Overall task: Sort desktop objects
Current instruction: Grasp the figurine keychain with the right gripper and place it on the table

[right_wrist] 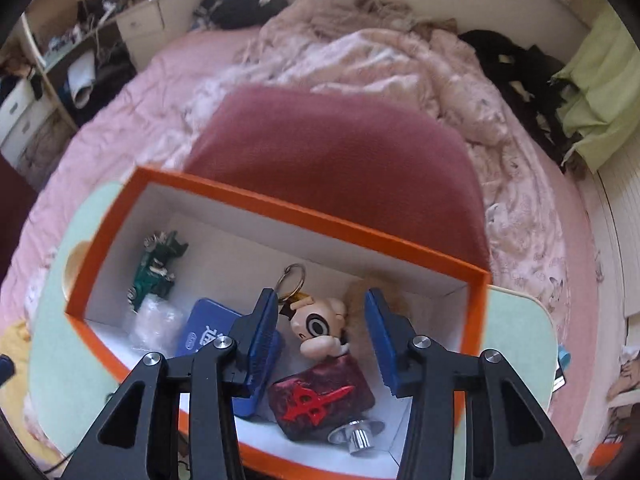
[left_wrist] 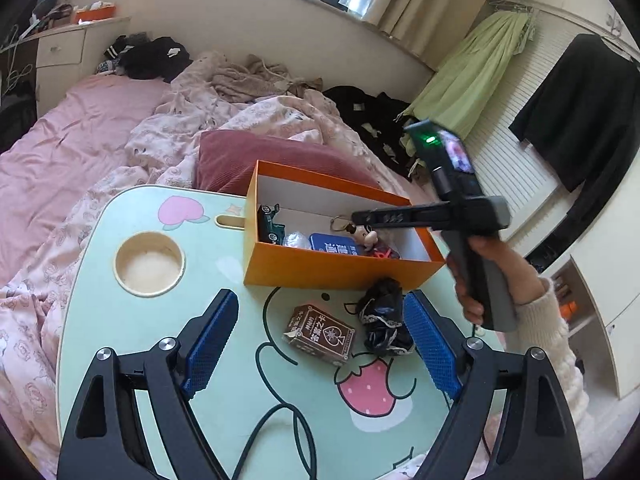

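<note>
Both grippers stand open, nothing held. Left gripper [left_wrist: 320,344] hovers wide over a mint-green lap table [left_wrist: 120,320] w/ cartoon print; between its blue pads, on the tabletop, lie a brown card pack [left_wrist: 319,333] & just beside it a black lace-trimmed fabric bundle [left_wrist: 384,320]. Right gripper [right_wrist: 324,340], held by a hand [left_wrist: 480,280] in a cream sleeve, points down into an orange box [right_wrist: 280,204] at the table's far edge, jaws narrower, pads apart & clear of the toys. Inside the box: green toy car [right_wrist: 158,264], clear plastic wrap, blue tin [right_wrist: 208,332], doll keychain [right_wrist: 320,326] on a ring, dark red pouch [right_wrist: 320,396], small metal part [right_wrist: 358,434]. Pink bed behind
</note>
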